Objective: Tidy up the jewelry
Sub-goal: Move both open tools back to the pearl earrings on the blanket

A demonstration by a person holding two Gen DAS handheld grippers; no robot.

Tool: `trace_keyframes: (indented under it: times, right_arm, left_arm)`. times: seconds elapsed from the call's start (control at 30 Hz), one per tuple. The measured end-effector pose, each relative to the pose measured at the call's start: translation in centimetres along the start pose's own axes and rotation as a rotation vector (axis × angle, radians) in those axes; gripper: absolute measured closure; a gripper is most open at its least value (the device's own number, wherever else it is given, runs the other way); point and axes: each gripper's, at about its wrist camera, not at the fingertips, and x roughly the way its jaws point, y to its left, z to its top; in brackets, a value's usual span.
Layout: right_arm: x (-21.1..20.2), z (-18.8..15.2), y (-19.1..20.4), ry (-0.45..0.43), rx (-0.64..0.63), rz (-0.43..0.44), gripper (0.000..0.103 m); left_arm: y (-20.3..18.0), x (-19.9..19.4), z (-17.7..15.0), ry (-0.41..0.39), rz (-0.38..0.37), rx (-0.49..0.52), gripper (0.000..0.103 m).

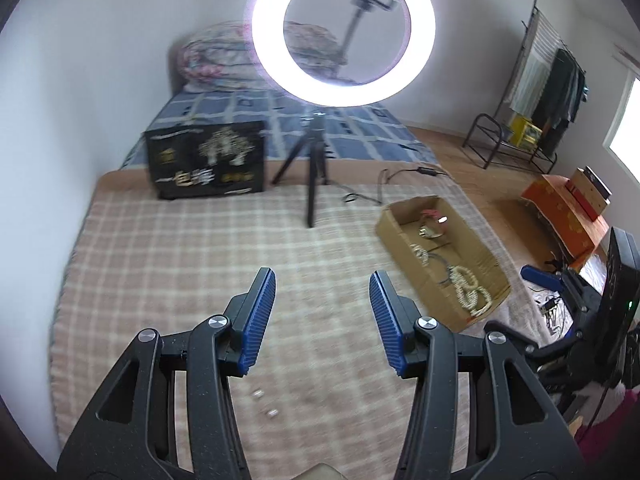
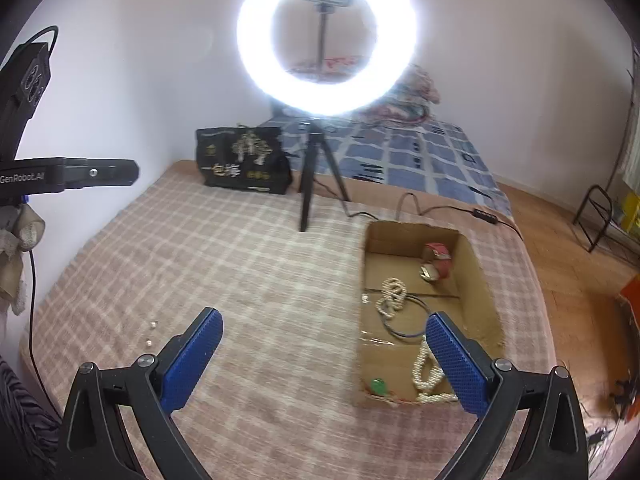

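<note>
left gripper (image 1: pixel 322 280): black frame, silver screws | right gripper (image 2: pixel 325 322): black frame | fingers (image 2: pixel 192 354): blue ribbed pads

Left claw (image 1: pixel 322 316) and right claw (image 2: pixel 324 360) both gape, unladen.

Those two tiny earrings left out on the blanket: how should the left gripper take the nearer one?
Straight down from above, the open left gripper straddling the nearer earring. It is tiny and lies flat on the soft blanket, so pinch its whole body; its finer shape is too blurred to tell.
</note>
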Motion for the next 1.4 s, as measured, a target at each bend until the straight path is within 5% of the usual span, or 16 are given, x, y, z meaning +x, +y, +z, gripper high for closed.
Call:
trace_keyframes:
  times: [0.3,0.87,1.13,1.4]
  right_arm:
    - [1.9,-1.2,4.7,-0.007,-0.023,0.114,0.001]
    - [8.6,-6.4,15.4,0.111,-0.285,0.398,0.06]
    - [12.5,-7.1,18.0,0.179,-0.35,0.481,0.073]
    - [14.7,-7.4,18.6,0.212,-0.351,0.513,0.079]
  left_arm:
    - [6.6,-0.6,-3.7,0.04,0.049,-0.066,0.053]
    - [10.6,3.7,-7.5,0.184,0.0,-0.085,0.053]
    - [10.5,7.8,-9.9,0.342,-0.063,-0.089,0.076]
    - [9.7,11.2,-11.4,0.438,-0.06,-0.053,0.084]
